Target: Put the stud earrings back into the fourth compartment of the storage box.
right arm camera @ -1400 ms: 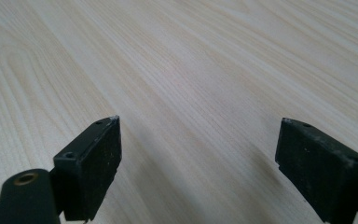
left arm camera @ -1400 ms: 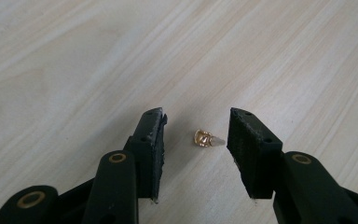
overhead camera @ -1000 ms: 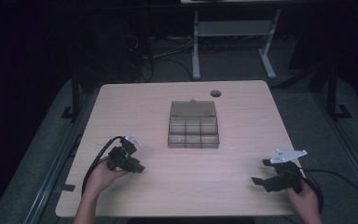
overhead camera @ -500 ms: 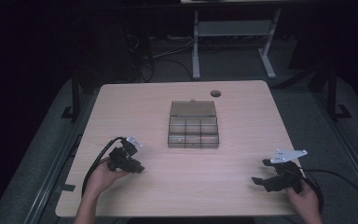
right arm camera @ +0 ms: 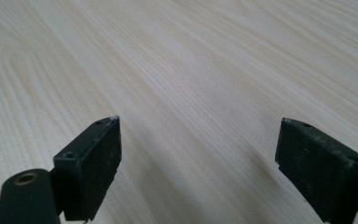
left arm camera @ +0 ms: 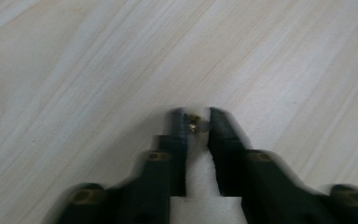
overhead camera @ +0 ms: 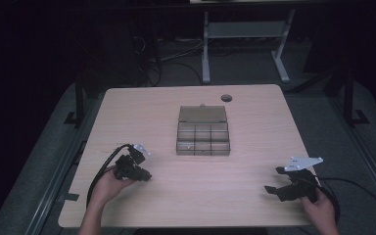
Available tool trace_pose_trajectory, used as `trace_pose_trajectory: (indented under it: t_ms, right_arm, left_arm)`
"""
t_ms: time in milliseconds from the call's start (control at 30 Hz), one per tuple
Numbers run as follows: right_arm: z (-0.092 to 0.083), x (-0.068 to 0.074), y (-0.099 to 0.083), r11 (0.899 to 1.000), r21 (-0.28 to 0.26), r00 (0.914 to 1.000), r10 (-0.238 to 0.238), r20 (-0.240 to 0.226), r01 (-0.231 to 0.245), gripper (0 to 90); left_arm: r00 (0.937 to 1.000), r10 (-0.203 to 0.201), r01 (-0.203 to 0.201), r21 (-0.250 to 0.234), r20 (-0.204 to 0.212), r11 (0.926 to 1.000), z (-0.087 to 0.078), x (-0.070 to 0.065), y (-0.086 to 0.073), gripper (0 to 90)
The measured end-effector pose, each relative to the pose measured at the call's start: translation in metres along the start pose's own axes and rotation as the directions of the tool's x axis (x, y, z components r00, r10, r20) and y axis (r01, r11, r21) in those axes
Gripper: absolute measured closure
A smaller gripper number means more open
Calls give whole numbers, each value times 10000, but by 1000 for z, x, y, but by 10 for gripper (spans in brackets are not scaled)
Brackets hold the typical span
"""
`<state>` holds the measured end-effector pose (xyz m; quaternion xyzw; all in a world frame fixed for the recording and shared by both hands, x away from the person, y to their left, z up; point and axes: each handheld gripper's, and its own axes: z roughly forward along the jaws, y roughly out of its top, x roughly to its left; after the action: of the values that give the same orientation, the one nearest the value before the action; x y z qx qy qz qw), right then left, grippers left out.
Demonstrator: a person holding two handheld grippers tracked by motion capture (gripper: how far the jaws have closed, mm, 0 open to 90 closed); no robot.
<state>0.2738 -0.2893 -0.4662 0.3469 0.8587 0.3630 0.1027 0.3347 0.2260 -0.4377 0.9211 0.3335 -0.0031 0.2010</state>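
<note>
Left gripper point(left arm camera: 196, 125) is low over the table point(overhead camera: 254, 186), jaws nearly closed on a tiny brass-coloured part point(left arm camera: 193, 126), maybe a screw, too blurred to be sure. Right gripper point(right arm camera: 198, 161) sits wide apart and empty near the right edge. Looks like the pick step; next move probably calls for carrying the part to the open compartment box point(overhead camera: 202, 131) at table centre, keeping the pinch steady.

Light is falling from above onto the pale surface point(overhead camera: 152, 117), while everything around that surface is sinking into near-black. In the left gripper view the black jaws are smearing with motion blur. In the right gripper view the jaws are casting soft shadows, and the wood grain is showing crisply.
</note>
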Motion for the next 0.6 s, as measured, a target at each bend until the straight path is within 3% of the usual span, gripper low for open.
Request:
trace_pose_trajectory:
  t_ms: [600]
  right_arm:
    - [0,0,0,10000,-9,10000,-4,10,4,139]
  left_arm:
    - [9997,-130,130,-45,184,9999,-1,1,-1,847]
